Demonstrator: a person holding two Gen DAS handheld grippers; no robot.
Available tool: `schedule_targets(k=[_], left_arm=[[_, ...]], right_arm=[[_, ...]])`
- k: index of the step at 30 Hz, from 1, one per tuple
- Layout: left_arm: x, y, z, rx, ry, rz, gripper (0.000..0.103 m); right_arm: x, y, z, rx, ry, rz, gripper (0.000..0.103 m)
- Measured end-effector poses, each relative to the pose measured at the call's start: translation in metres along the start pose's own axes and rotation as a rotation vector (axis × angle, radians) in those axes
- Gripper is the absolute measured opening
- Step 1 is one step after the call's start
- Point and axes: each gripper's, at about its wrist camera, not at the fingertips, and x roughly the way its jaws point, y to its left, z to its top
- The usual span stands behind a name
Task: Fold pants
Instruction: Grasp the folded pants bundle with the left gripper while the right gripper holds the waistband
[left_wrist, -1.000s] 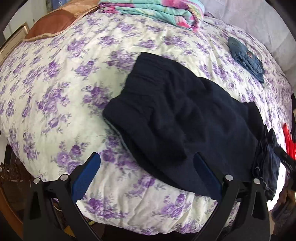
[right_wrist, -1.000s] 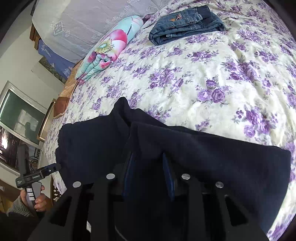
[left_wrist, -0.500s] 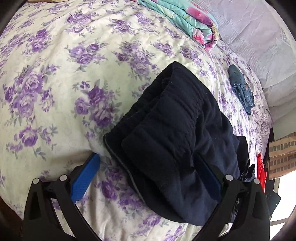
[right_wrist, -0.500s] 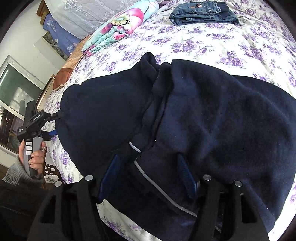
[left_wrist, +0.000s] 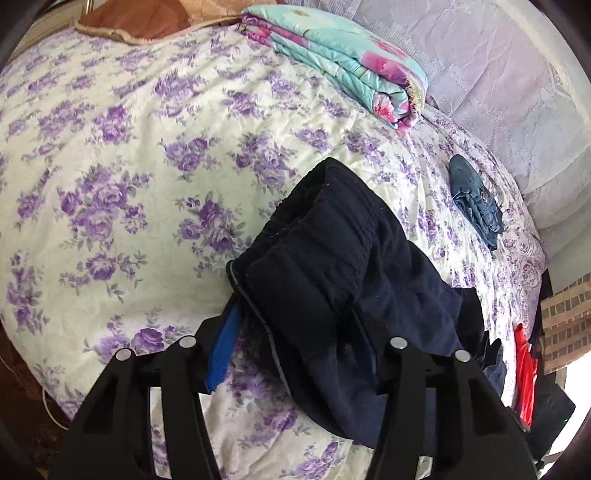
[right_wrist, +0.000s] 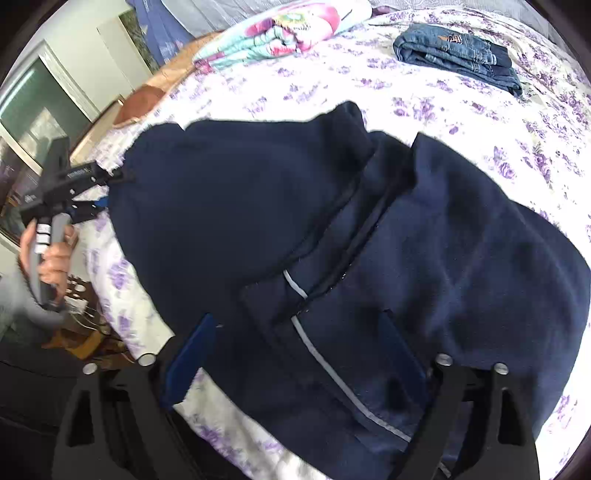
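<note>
Dark navy pants (left_wrist: 343, 280) lie bunched on the flowered bedspread (left_wrist: 122, 177), folded over on themselves, waistband toward the far side. My left gripper (left_wrist: 295, 343) stands with its jaws partly closed around the near edge of the pants, with fabric between the blue pads (left_wrist: 221, 350). In the right wrist view the pants (right_wrist: 295, 229) fill the middle, with a grey reflective stripe. My right gripper (right_wrist: 295, 354) is open, its jaws straddling the pants' near edge. The left gripper (right_wrist: 88, 192) shows at the far left of that view, at the pants' corner.
A folded turquoise and pink blanket (left_wrist: 351, 62) lies at the back of the bed. Folded blue jeans (left_wrist: 476, 199) sit at the far right, also in the right wrist view (right_wrist: 458, 59). A brown cushion (left_wrist: 129, 26) is at the back left. The bed edge runs below both grippers.
My right gripper has opened and let go of the pants fold. My left gripper has moved onto the pants edge and its jaws have narrowed around the fabric.
</note>
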Motion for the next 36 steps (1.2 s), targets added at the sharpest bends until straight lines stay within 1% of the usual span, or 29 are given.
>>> schedule_targets(k=[2, 4, 6, 8, 10, 11, 13, 15, 17, 18, 20, 23, 26, 28, 30, 33, 35, 36], left_arm=[[-0.008, -0.008, 0.000, 0.017, -0.019, 0.000, 0.051], [-0.011, -0.015, 0.000, 0.042, -0.029, 0.024, 0.050], [-0.012, -0.025, 0.002, 0.076, -0.033, 0.051, 0.047], [-0.018, -0.039, 0.003, 0.128, -0.049, 0.061, 0.042], [-0.027, -0.061, 0.003, 0.208, -0.075, 0.074, 0.039], [-0.032, -0.072, 0.004, 0.247, -0.089, 0.078, 0.038], [-0.042, -0.096, 0.001, 0.334, -0.122, 0.085, 0.037], [-0.050, -0.119, -0.004, 0.420, -0.150, 0.086, 0.037], [-0.058, -0.138, -0.009, 0.490, -0.169, 0.080, 0.036], [-0.061, -0.146, -0.011, 0.516, -0.174, 0.073, 0.036], [-0.065, -0.160, -0.014, 0.555, -0.178, 0.051, 0.036], [-0.066, -0.176, -0.019, 0.609, -0.181, 0.031, 0.036], [-0.059, -0.175, -0.017, 0.594, -0.160, 0.043, 0.036], [-0.055, -0.164, -0.015, 0.559, -0.148, 0.053, 0.036], [-0.050, -0.147, -0.013, 0.518, -0.129, 0.074, 0.036], [-0.039, -0.112, -0.009, 0.429, -0.090, 0.104, 0.036], [-0.031, -0.085, -0.005, 0.349, -0.059, 0.116, 0.036], [-0.026, -0.070, -0.004, 0.305, -0.045, 0.115, 0.036]], right_arm=[[-0.019, -0.005, 0.004, 0.022, -0.076, 0.036, 0.085], [-0.022, -0.015, 0.007, 0.067, -0.094, 0.059, 0.085], [-0.008, -0.028, 0.007, 0.114, -0.071, 0.043, 0.085], [0.020, -0.042, 0.006, 0.166, 0.018, -0.001, 0.085], [0.026, -0.043, 0.009, 0.160, -0.009, 0.020, 0.092], [0.028, -0.041, 0.011, 0.153, 0.000, 0.011, 0.096], [0.030, -0.038, 0.014, 0.132, 0.006, 0.000, 0.096], [0.024, -0.040, 0.013, 0.156, -0.011, 0.033, 0.094], [0.015, -0.047, 0.010, 0.235, -0.045, 0.087, 0.092], [0.008, -0.053, 0.009, 0.275, -0.070, 0.111, 0.092], [0.000, -0.057, 0.003, 0.321, -0.111, 0.124, 0.092], [-0.003, -0.070, -0.003, 0.403, -0.117, 0.147, 0.092], [-0.005, -0.074, -0.011, 0.455, -0.130, 0.171, 0.091], [-0.007, -0.071, -0.009, 0.439, -0.138, 0.178, 0.088], [-0.011, -0.066, -0.005, 0.405, -0.153, 0.195, 0.082], [-0.004, -0.053, 0.016, 0.343, -0.155, 0.234, 0.077], [0.009, -0.041, 0.037, 0.300, -0.148, 0.253, 0.075], [0.019, -0.036, 0.049, 0.281, -0.139, 0.249, 0.075]])
